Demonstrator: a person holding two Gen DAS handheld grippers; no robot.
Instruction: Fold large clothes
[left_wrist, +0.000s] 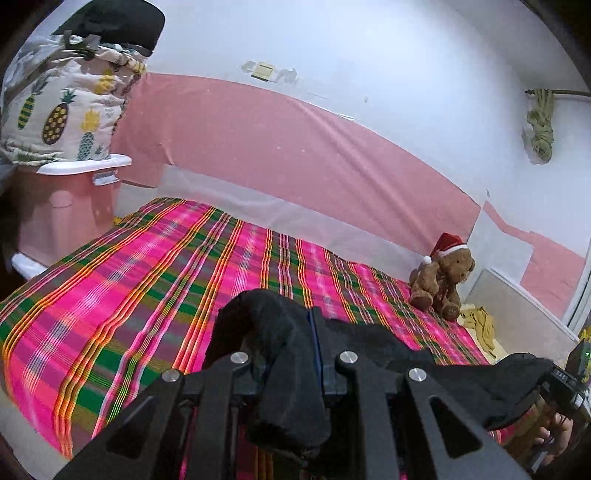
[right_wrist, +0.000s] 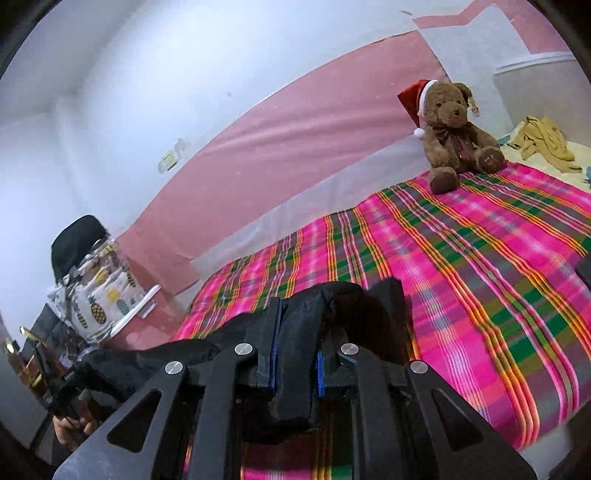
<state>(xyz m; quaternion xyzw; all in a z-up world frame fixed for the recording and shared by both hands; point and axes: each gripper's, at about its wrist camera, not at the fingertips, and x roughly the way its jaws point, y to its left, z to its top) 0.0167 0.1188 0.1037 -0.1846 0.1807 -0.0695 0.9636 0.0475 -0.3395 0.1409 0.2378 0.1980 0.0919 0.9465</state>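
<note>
From the left wrist view, the left claw (left_wrist: 291, 354) is clamped narrowly on a bunched edge of the black garment (left_wrist: 280, 332), which humps over the claw tips and hangs in a thick fold below them. The cloth then runs off to the right in a taut-looking band toward the other gripper, where a hand (left_wrist: 554, 439) is partly visible at the frame's edge. The garment is held up above the plaid bedspread (left_wrist: 147, 266), not lying on it. The risk here is that the bite holds a rolled wad, not a flat hem; if layers slide against each other, the corner could slip free and the garment would drop in a heap.

From the right wrist view, the right claw (right_wrist: 295, 350) is likewise pinched narrowly on a folded thickness of the same black cloth, with more of it draped off to the left. How much fabric hangs beneath cannot be seen. A lowering that is uneven between the two hands would likely lay it skewed or creased. The teddy bear (right_wrist: 454, 129) sits at the far side of the bed; a long forward sweep of cloth could catch it.
</note>
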